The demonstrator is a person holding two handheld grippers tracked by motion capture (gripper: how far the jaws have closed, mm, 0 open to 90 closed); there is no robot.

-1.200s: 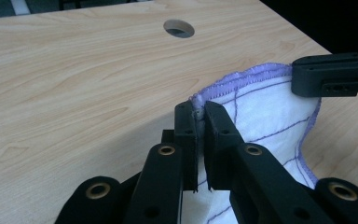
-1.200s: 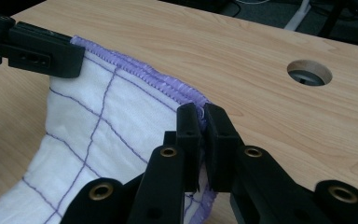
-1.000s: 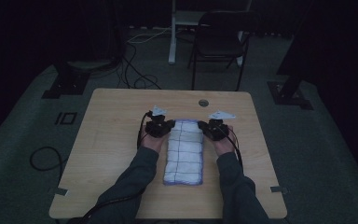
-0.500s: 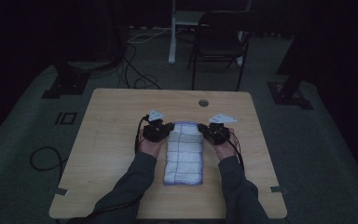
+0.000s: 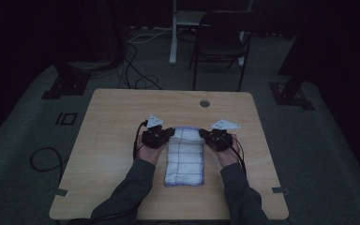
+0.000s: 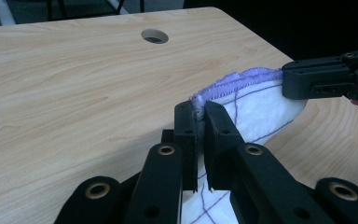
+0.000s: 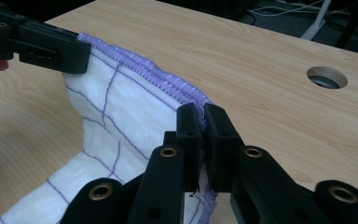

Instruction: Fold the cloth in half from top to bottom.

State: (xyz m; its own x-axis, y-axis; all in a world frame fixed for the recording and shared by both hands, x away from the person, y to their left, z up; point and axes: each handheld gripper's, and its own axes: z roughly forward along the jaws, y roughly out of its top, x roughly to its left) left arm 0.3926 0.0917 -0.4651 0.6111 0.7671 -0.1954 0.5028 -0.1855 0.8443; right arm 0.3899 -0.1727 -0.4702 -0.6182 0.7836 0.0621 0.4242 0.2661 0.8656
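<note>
A white cloth (image 5: pixel 184 158) with thin purple grid lines and a purple stitched hem lies folded in a long strip on the wooden table (image 5: pixel 112 126). My left gripper (image 5: pixel 167 135) is shut on its far left corner, and my right gripper (image 5: pixel 205 136) is shut on its far right corner. In the left gripper view the jaws (image 6: pixel 200 116) pinch the hem of the cloth (image 6: pixel 256 107), raised off the table, with the other gripper (image 6: pixel 328 77) on the far corner. In the right gripper view the jaws (image 7: pixel 203 119) clamp the hem of the cloth (image 7: pixel 121 102), and the other gripper (image 7: pixel 46 46) holds the opposite end.
A round cable hole (image 5: pixel 205 103) sits in the table beyond the cloth. A dark chair (image 5: pixel 220 42) and a white post (image 5: pixel 173 33) stand behind the table. Cables (image 5: pixel 44 159) lie on the floor at the left.
Both hands have shifted toward the person with the cloth's far edge held, lifting that edge slightly. The jaws stay shut.
</note>
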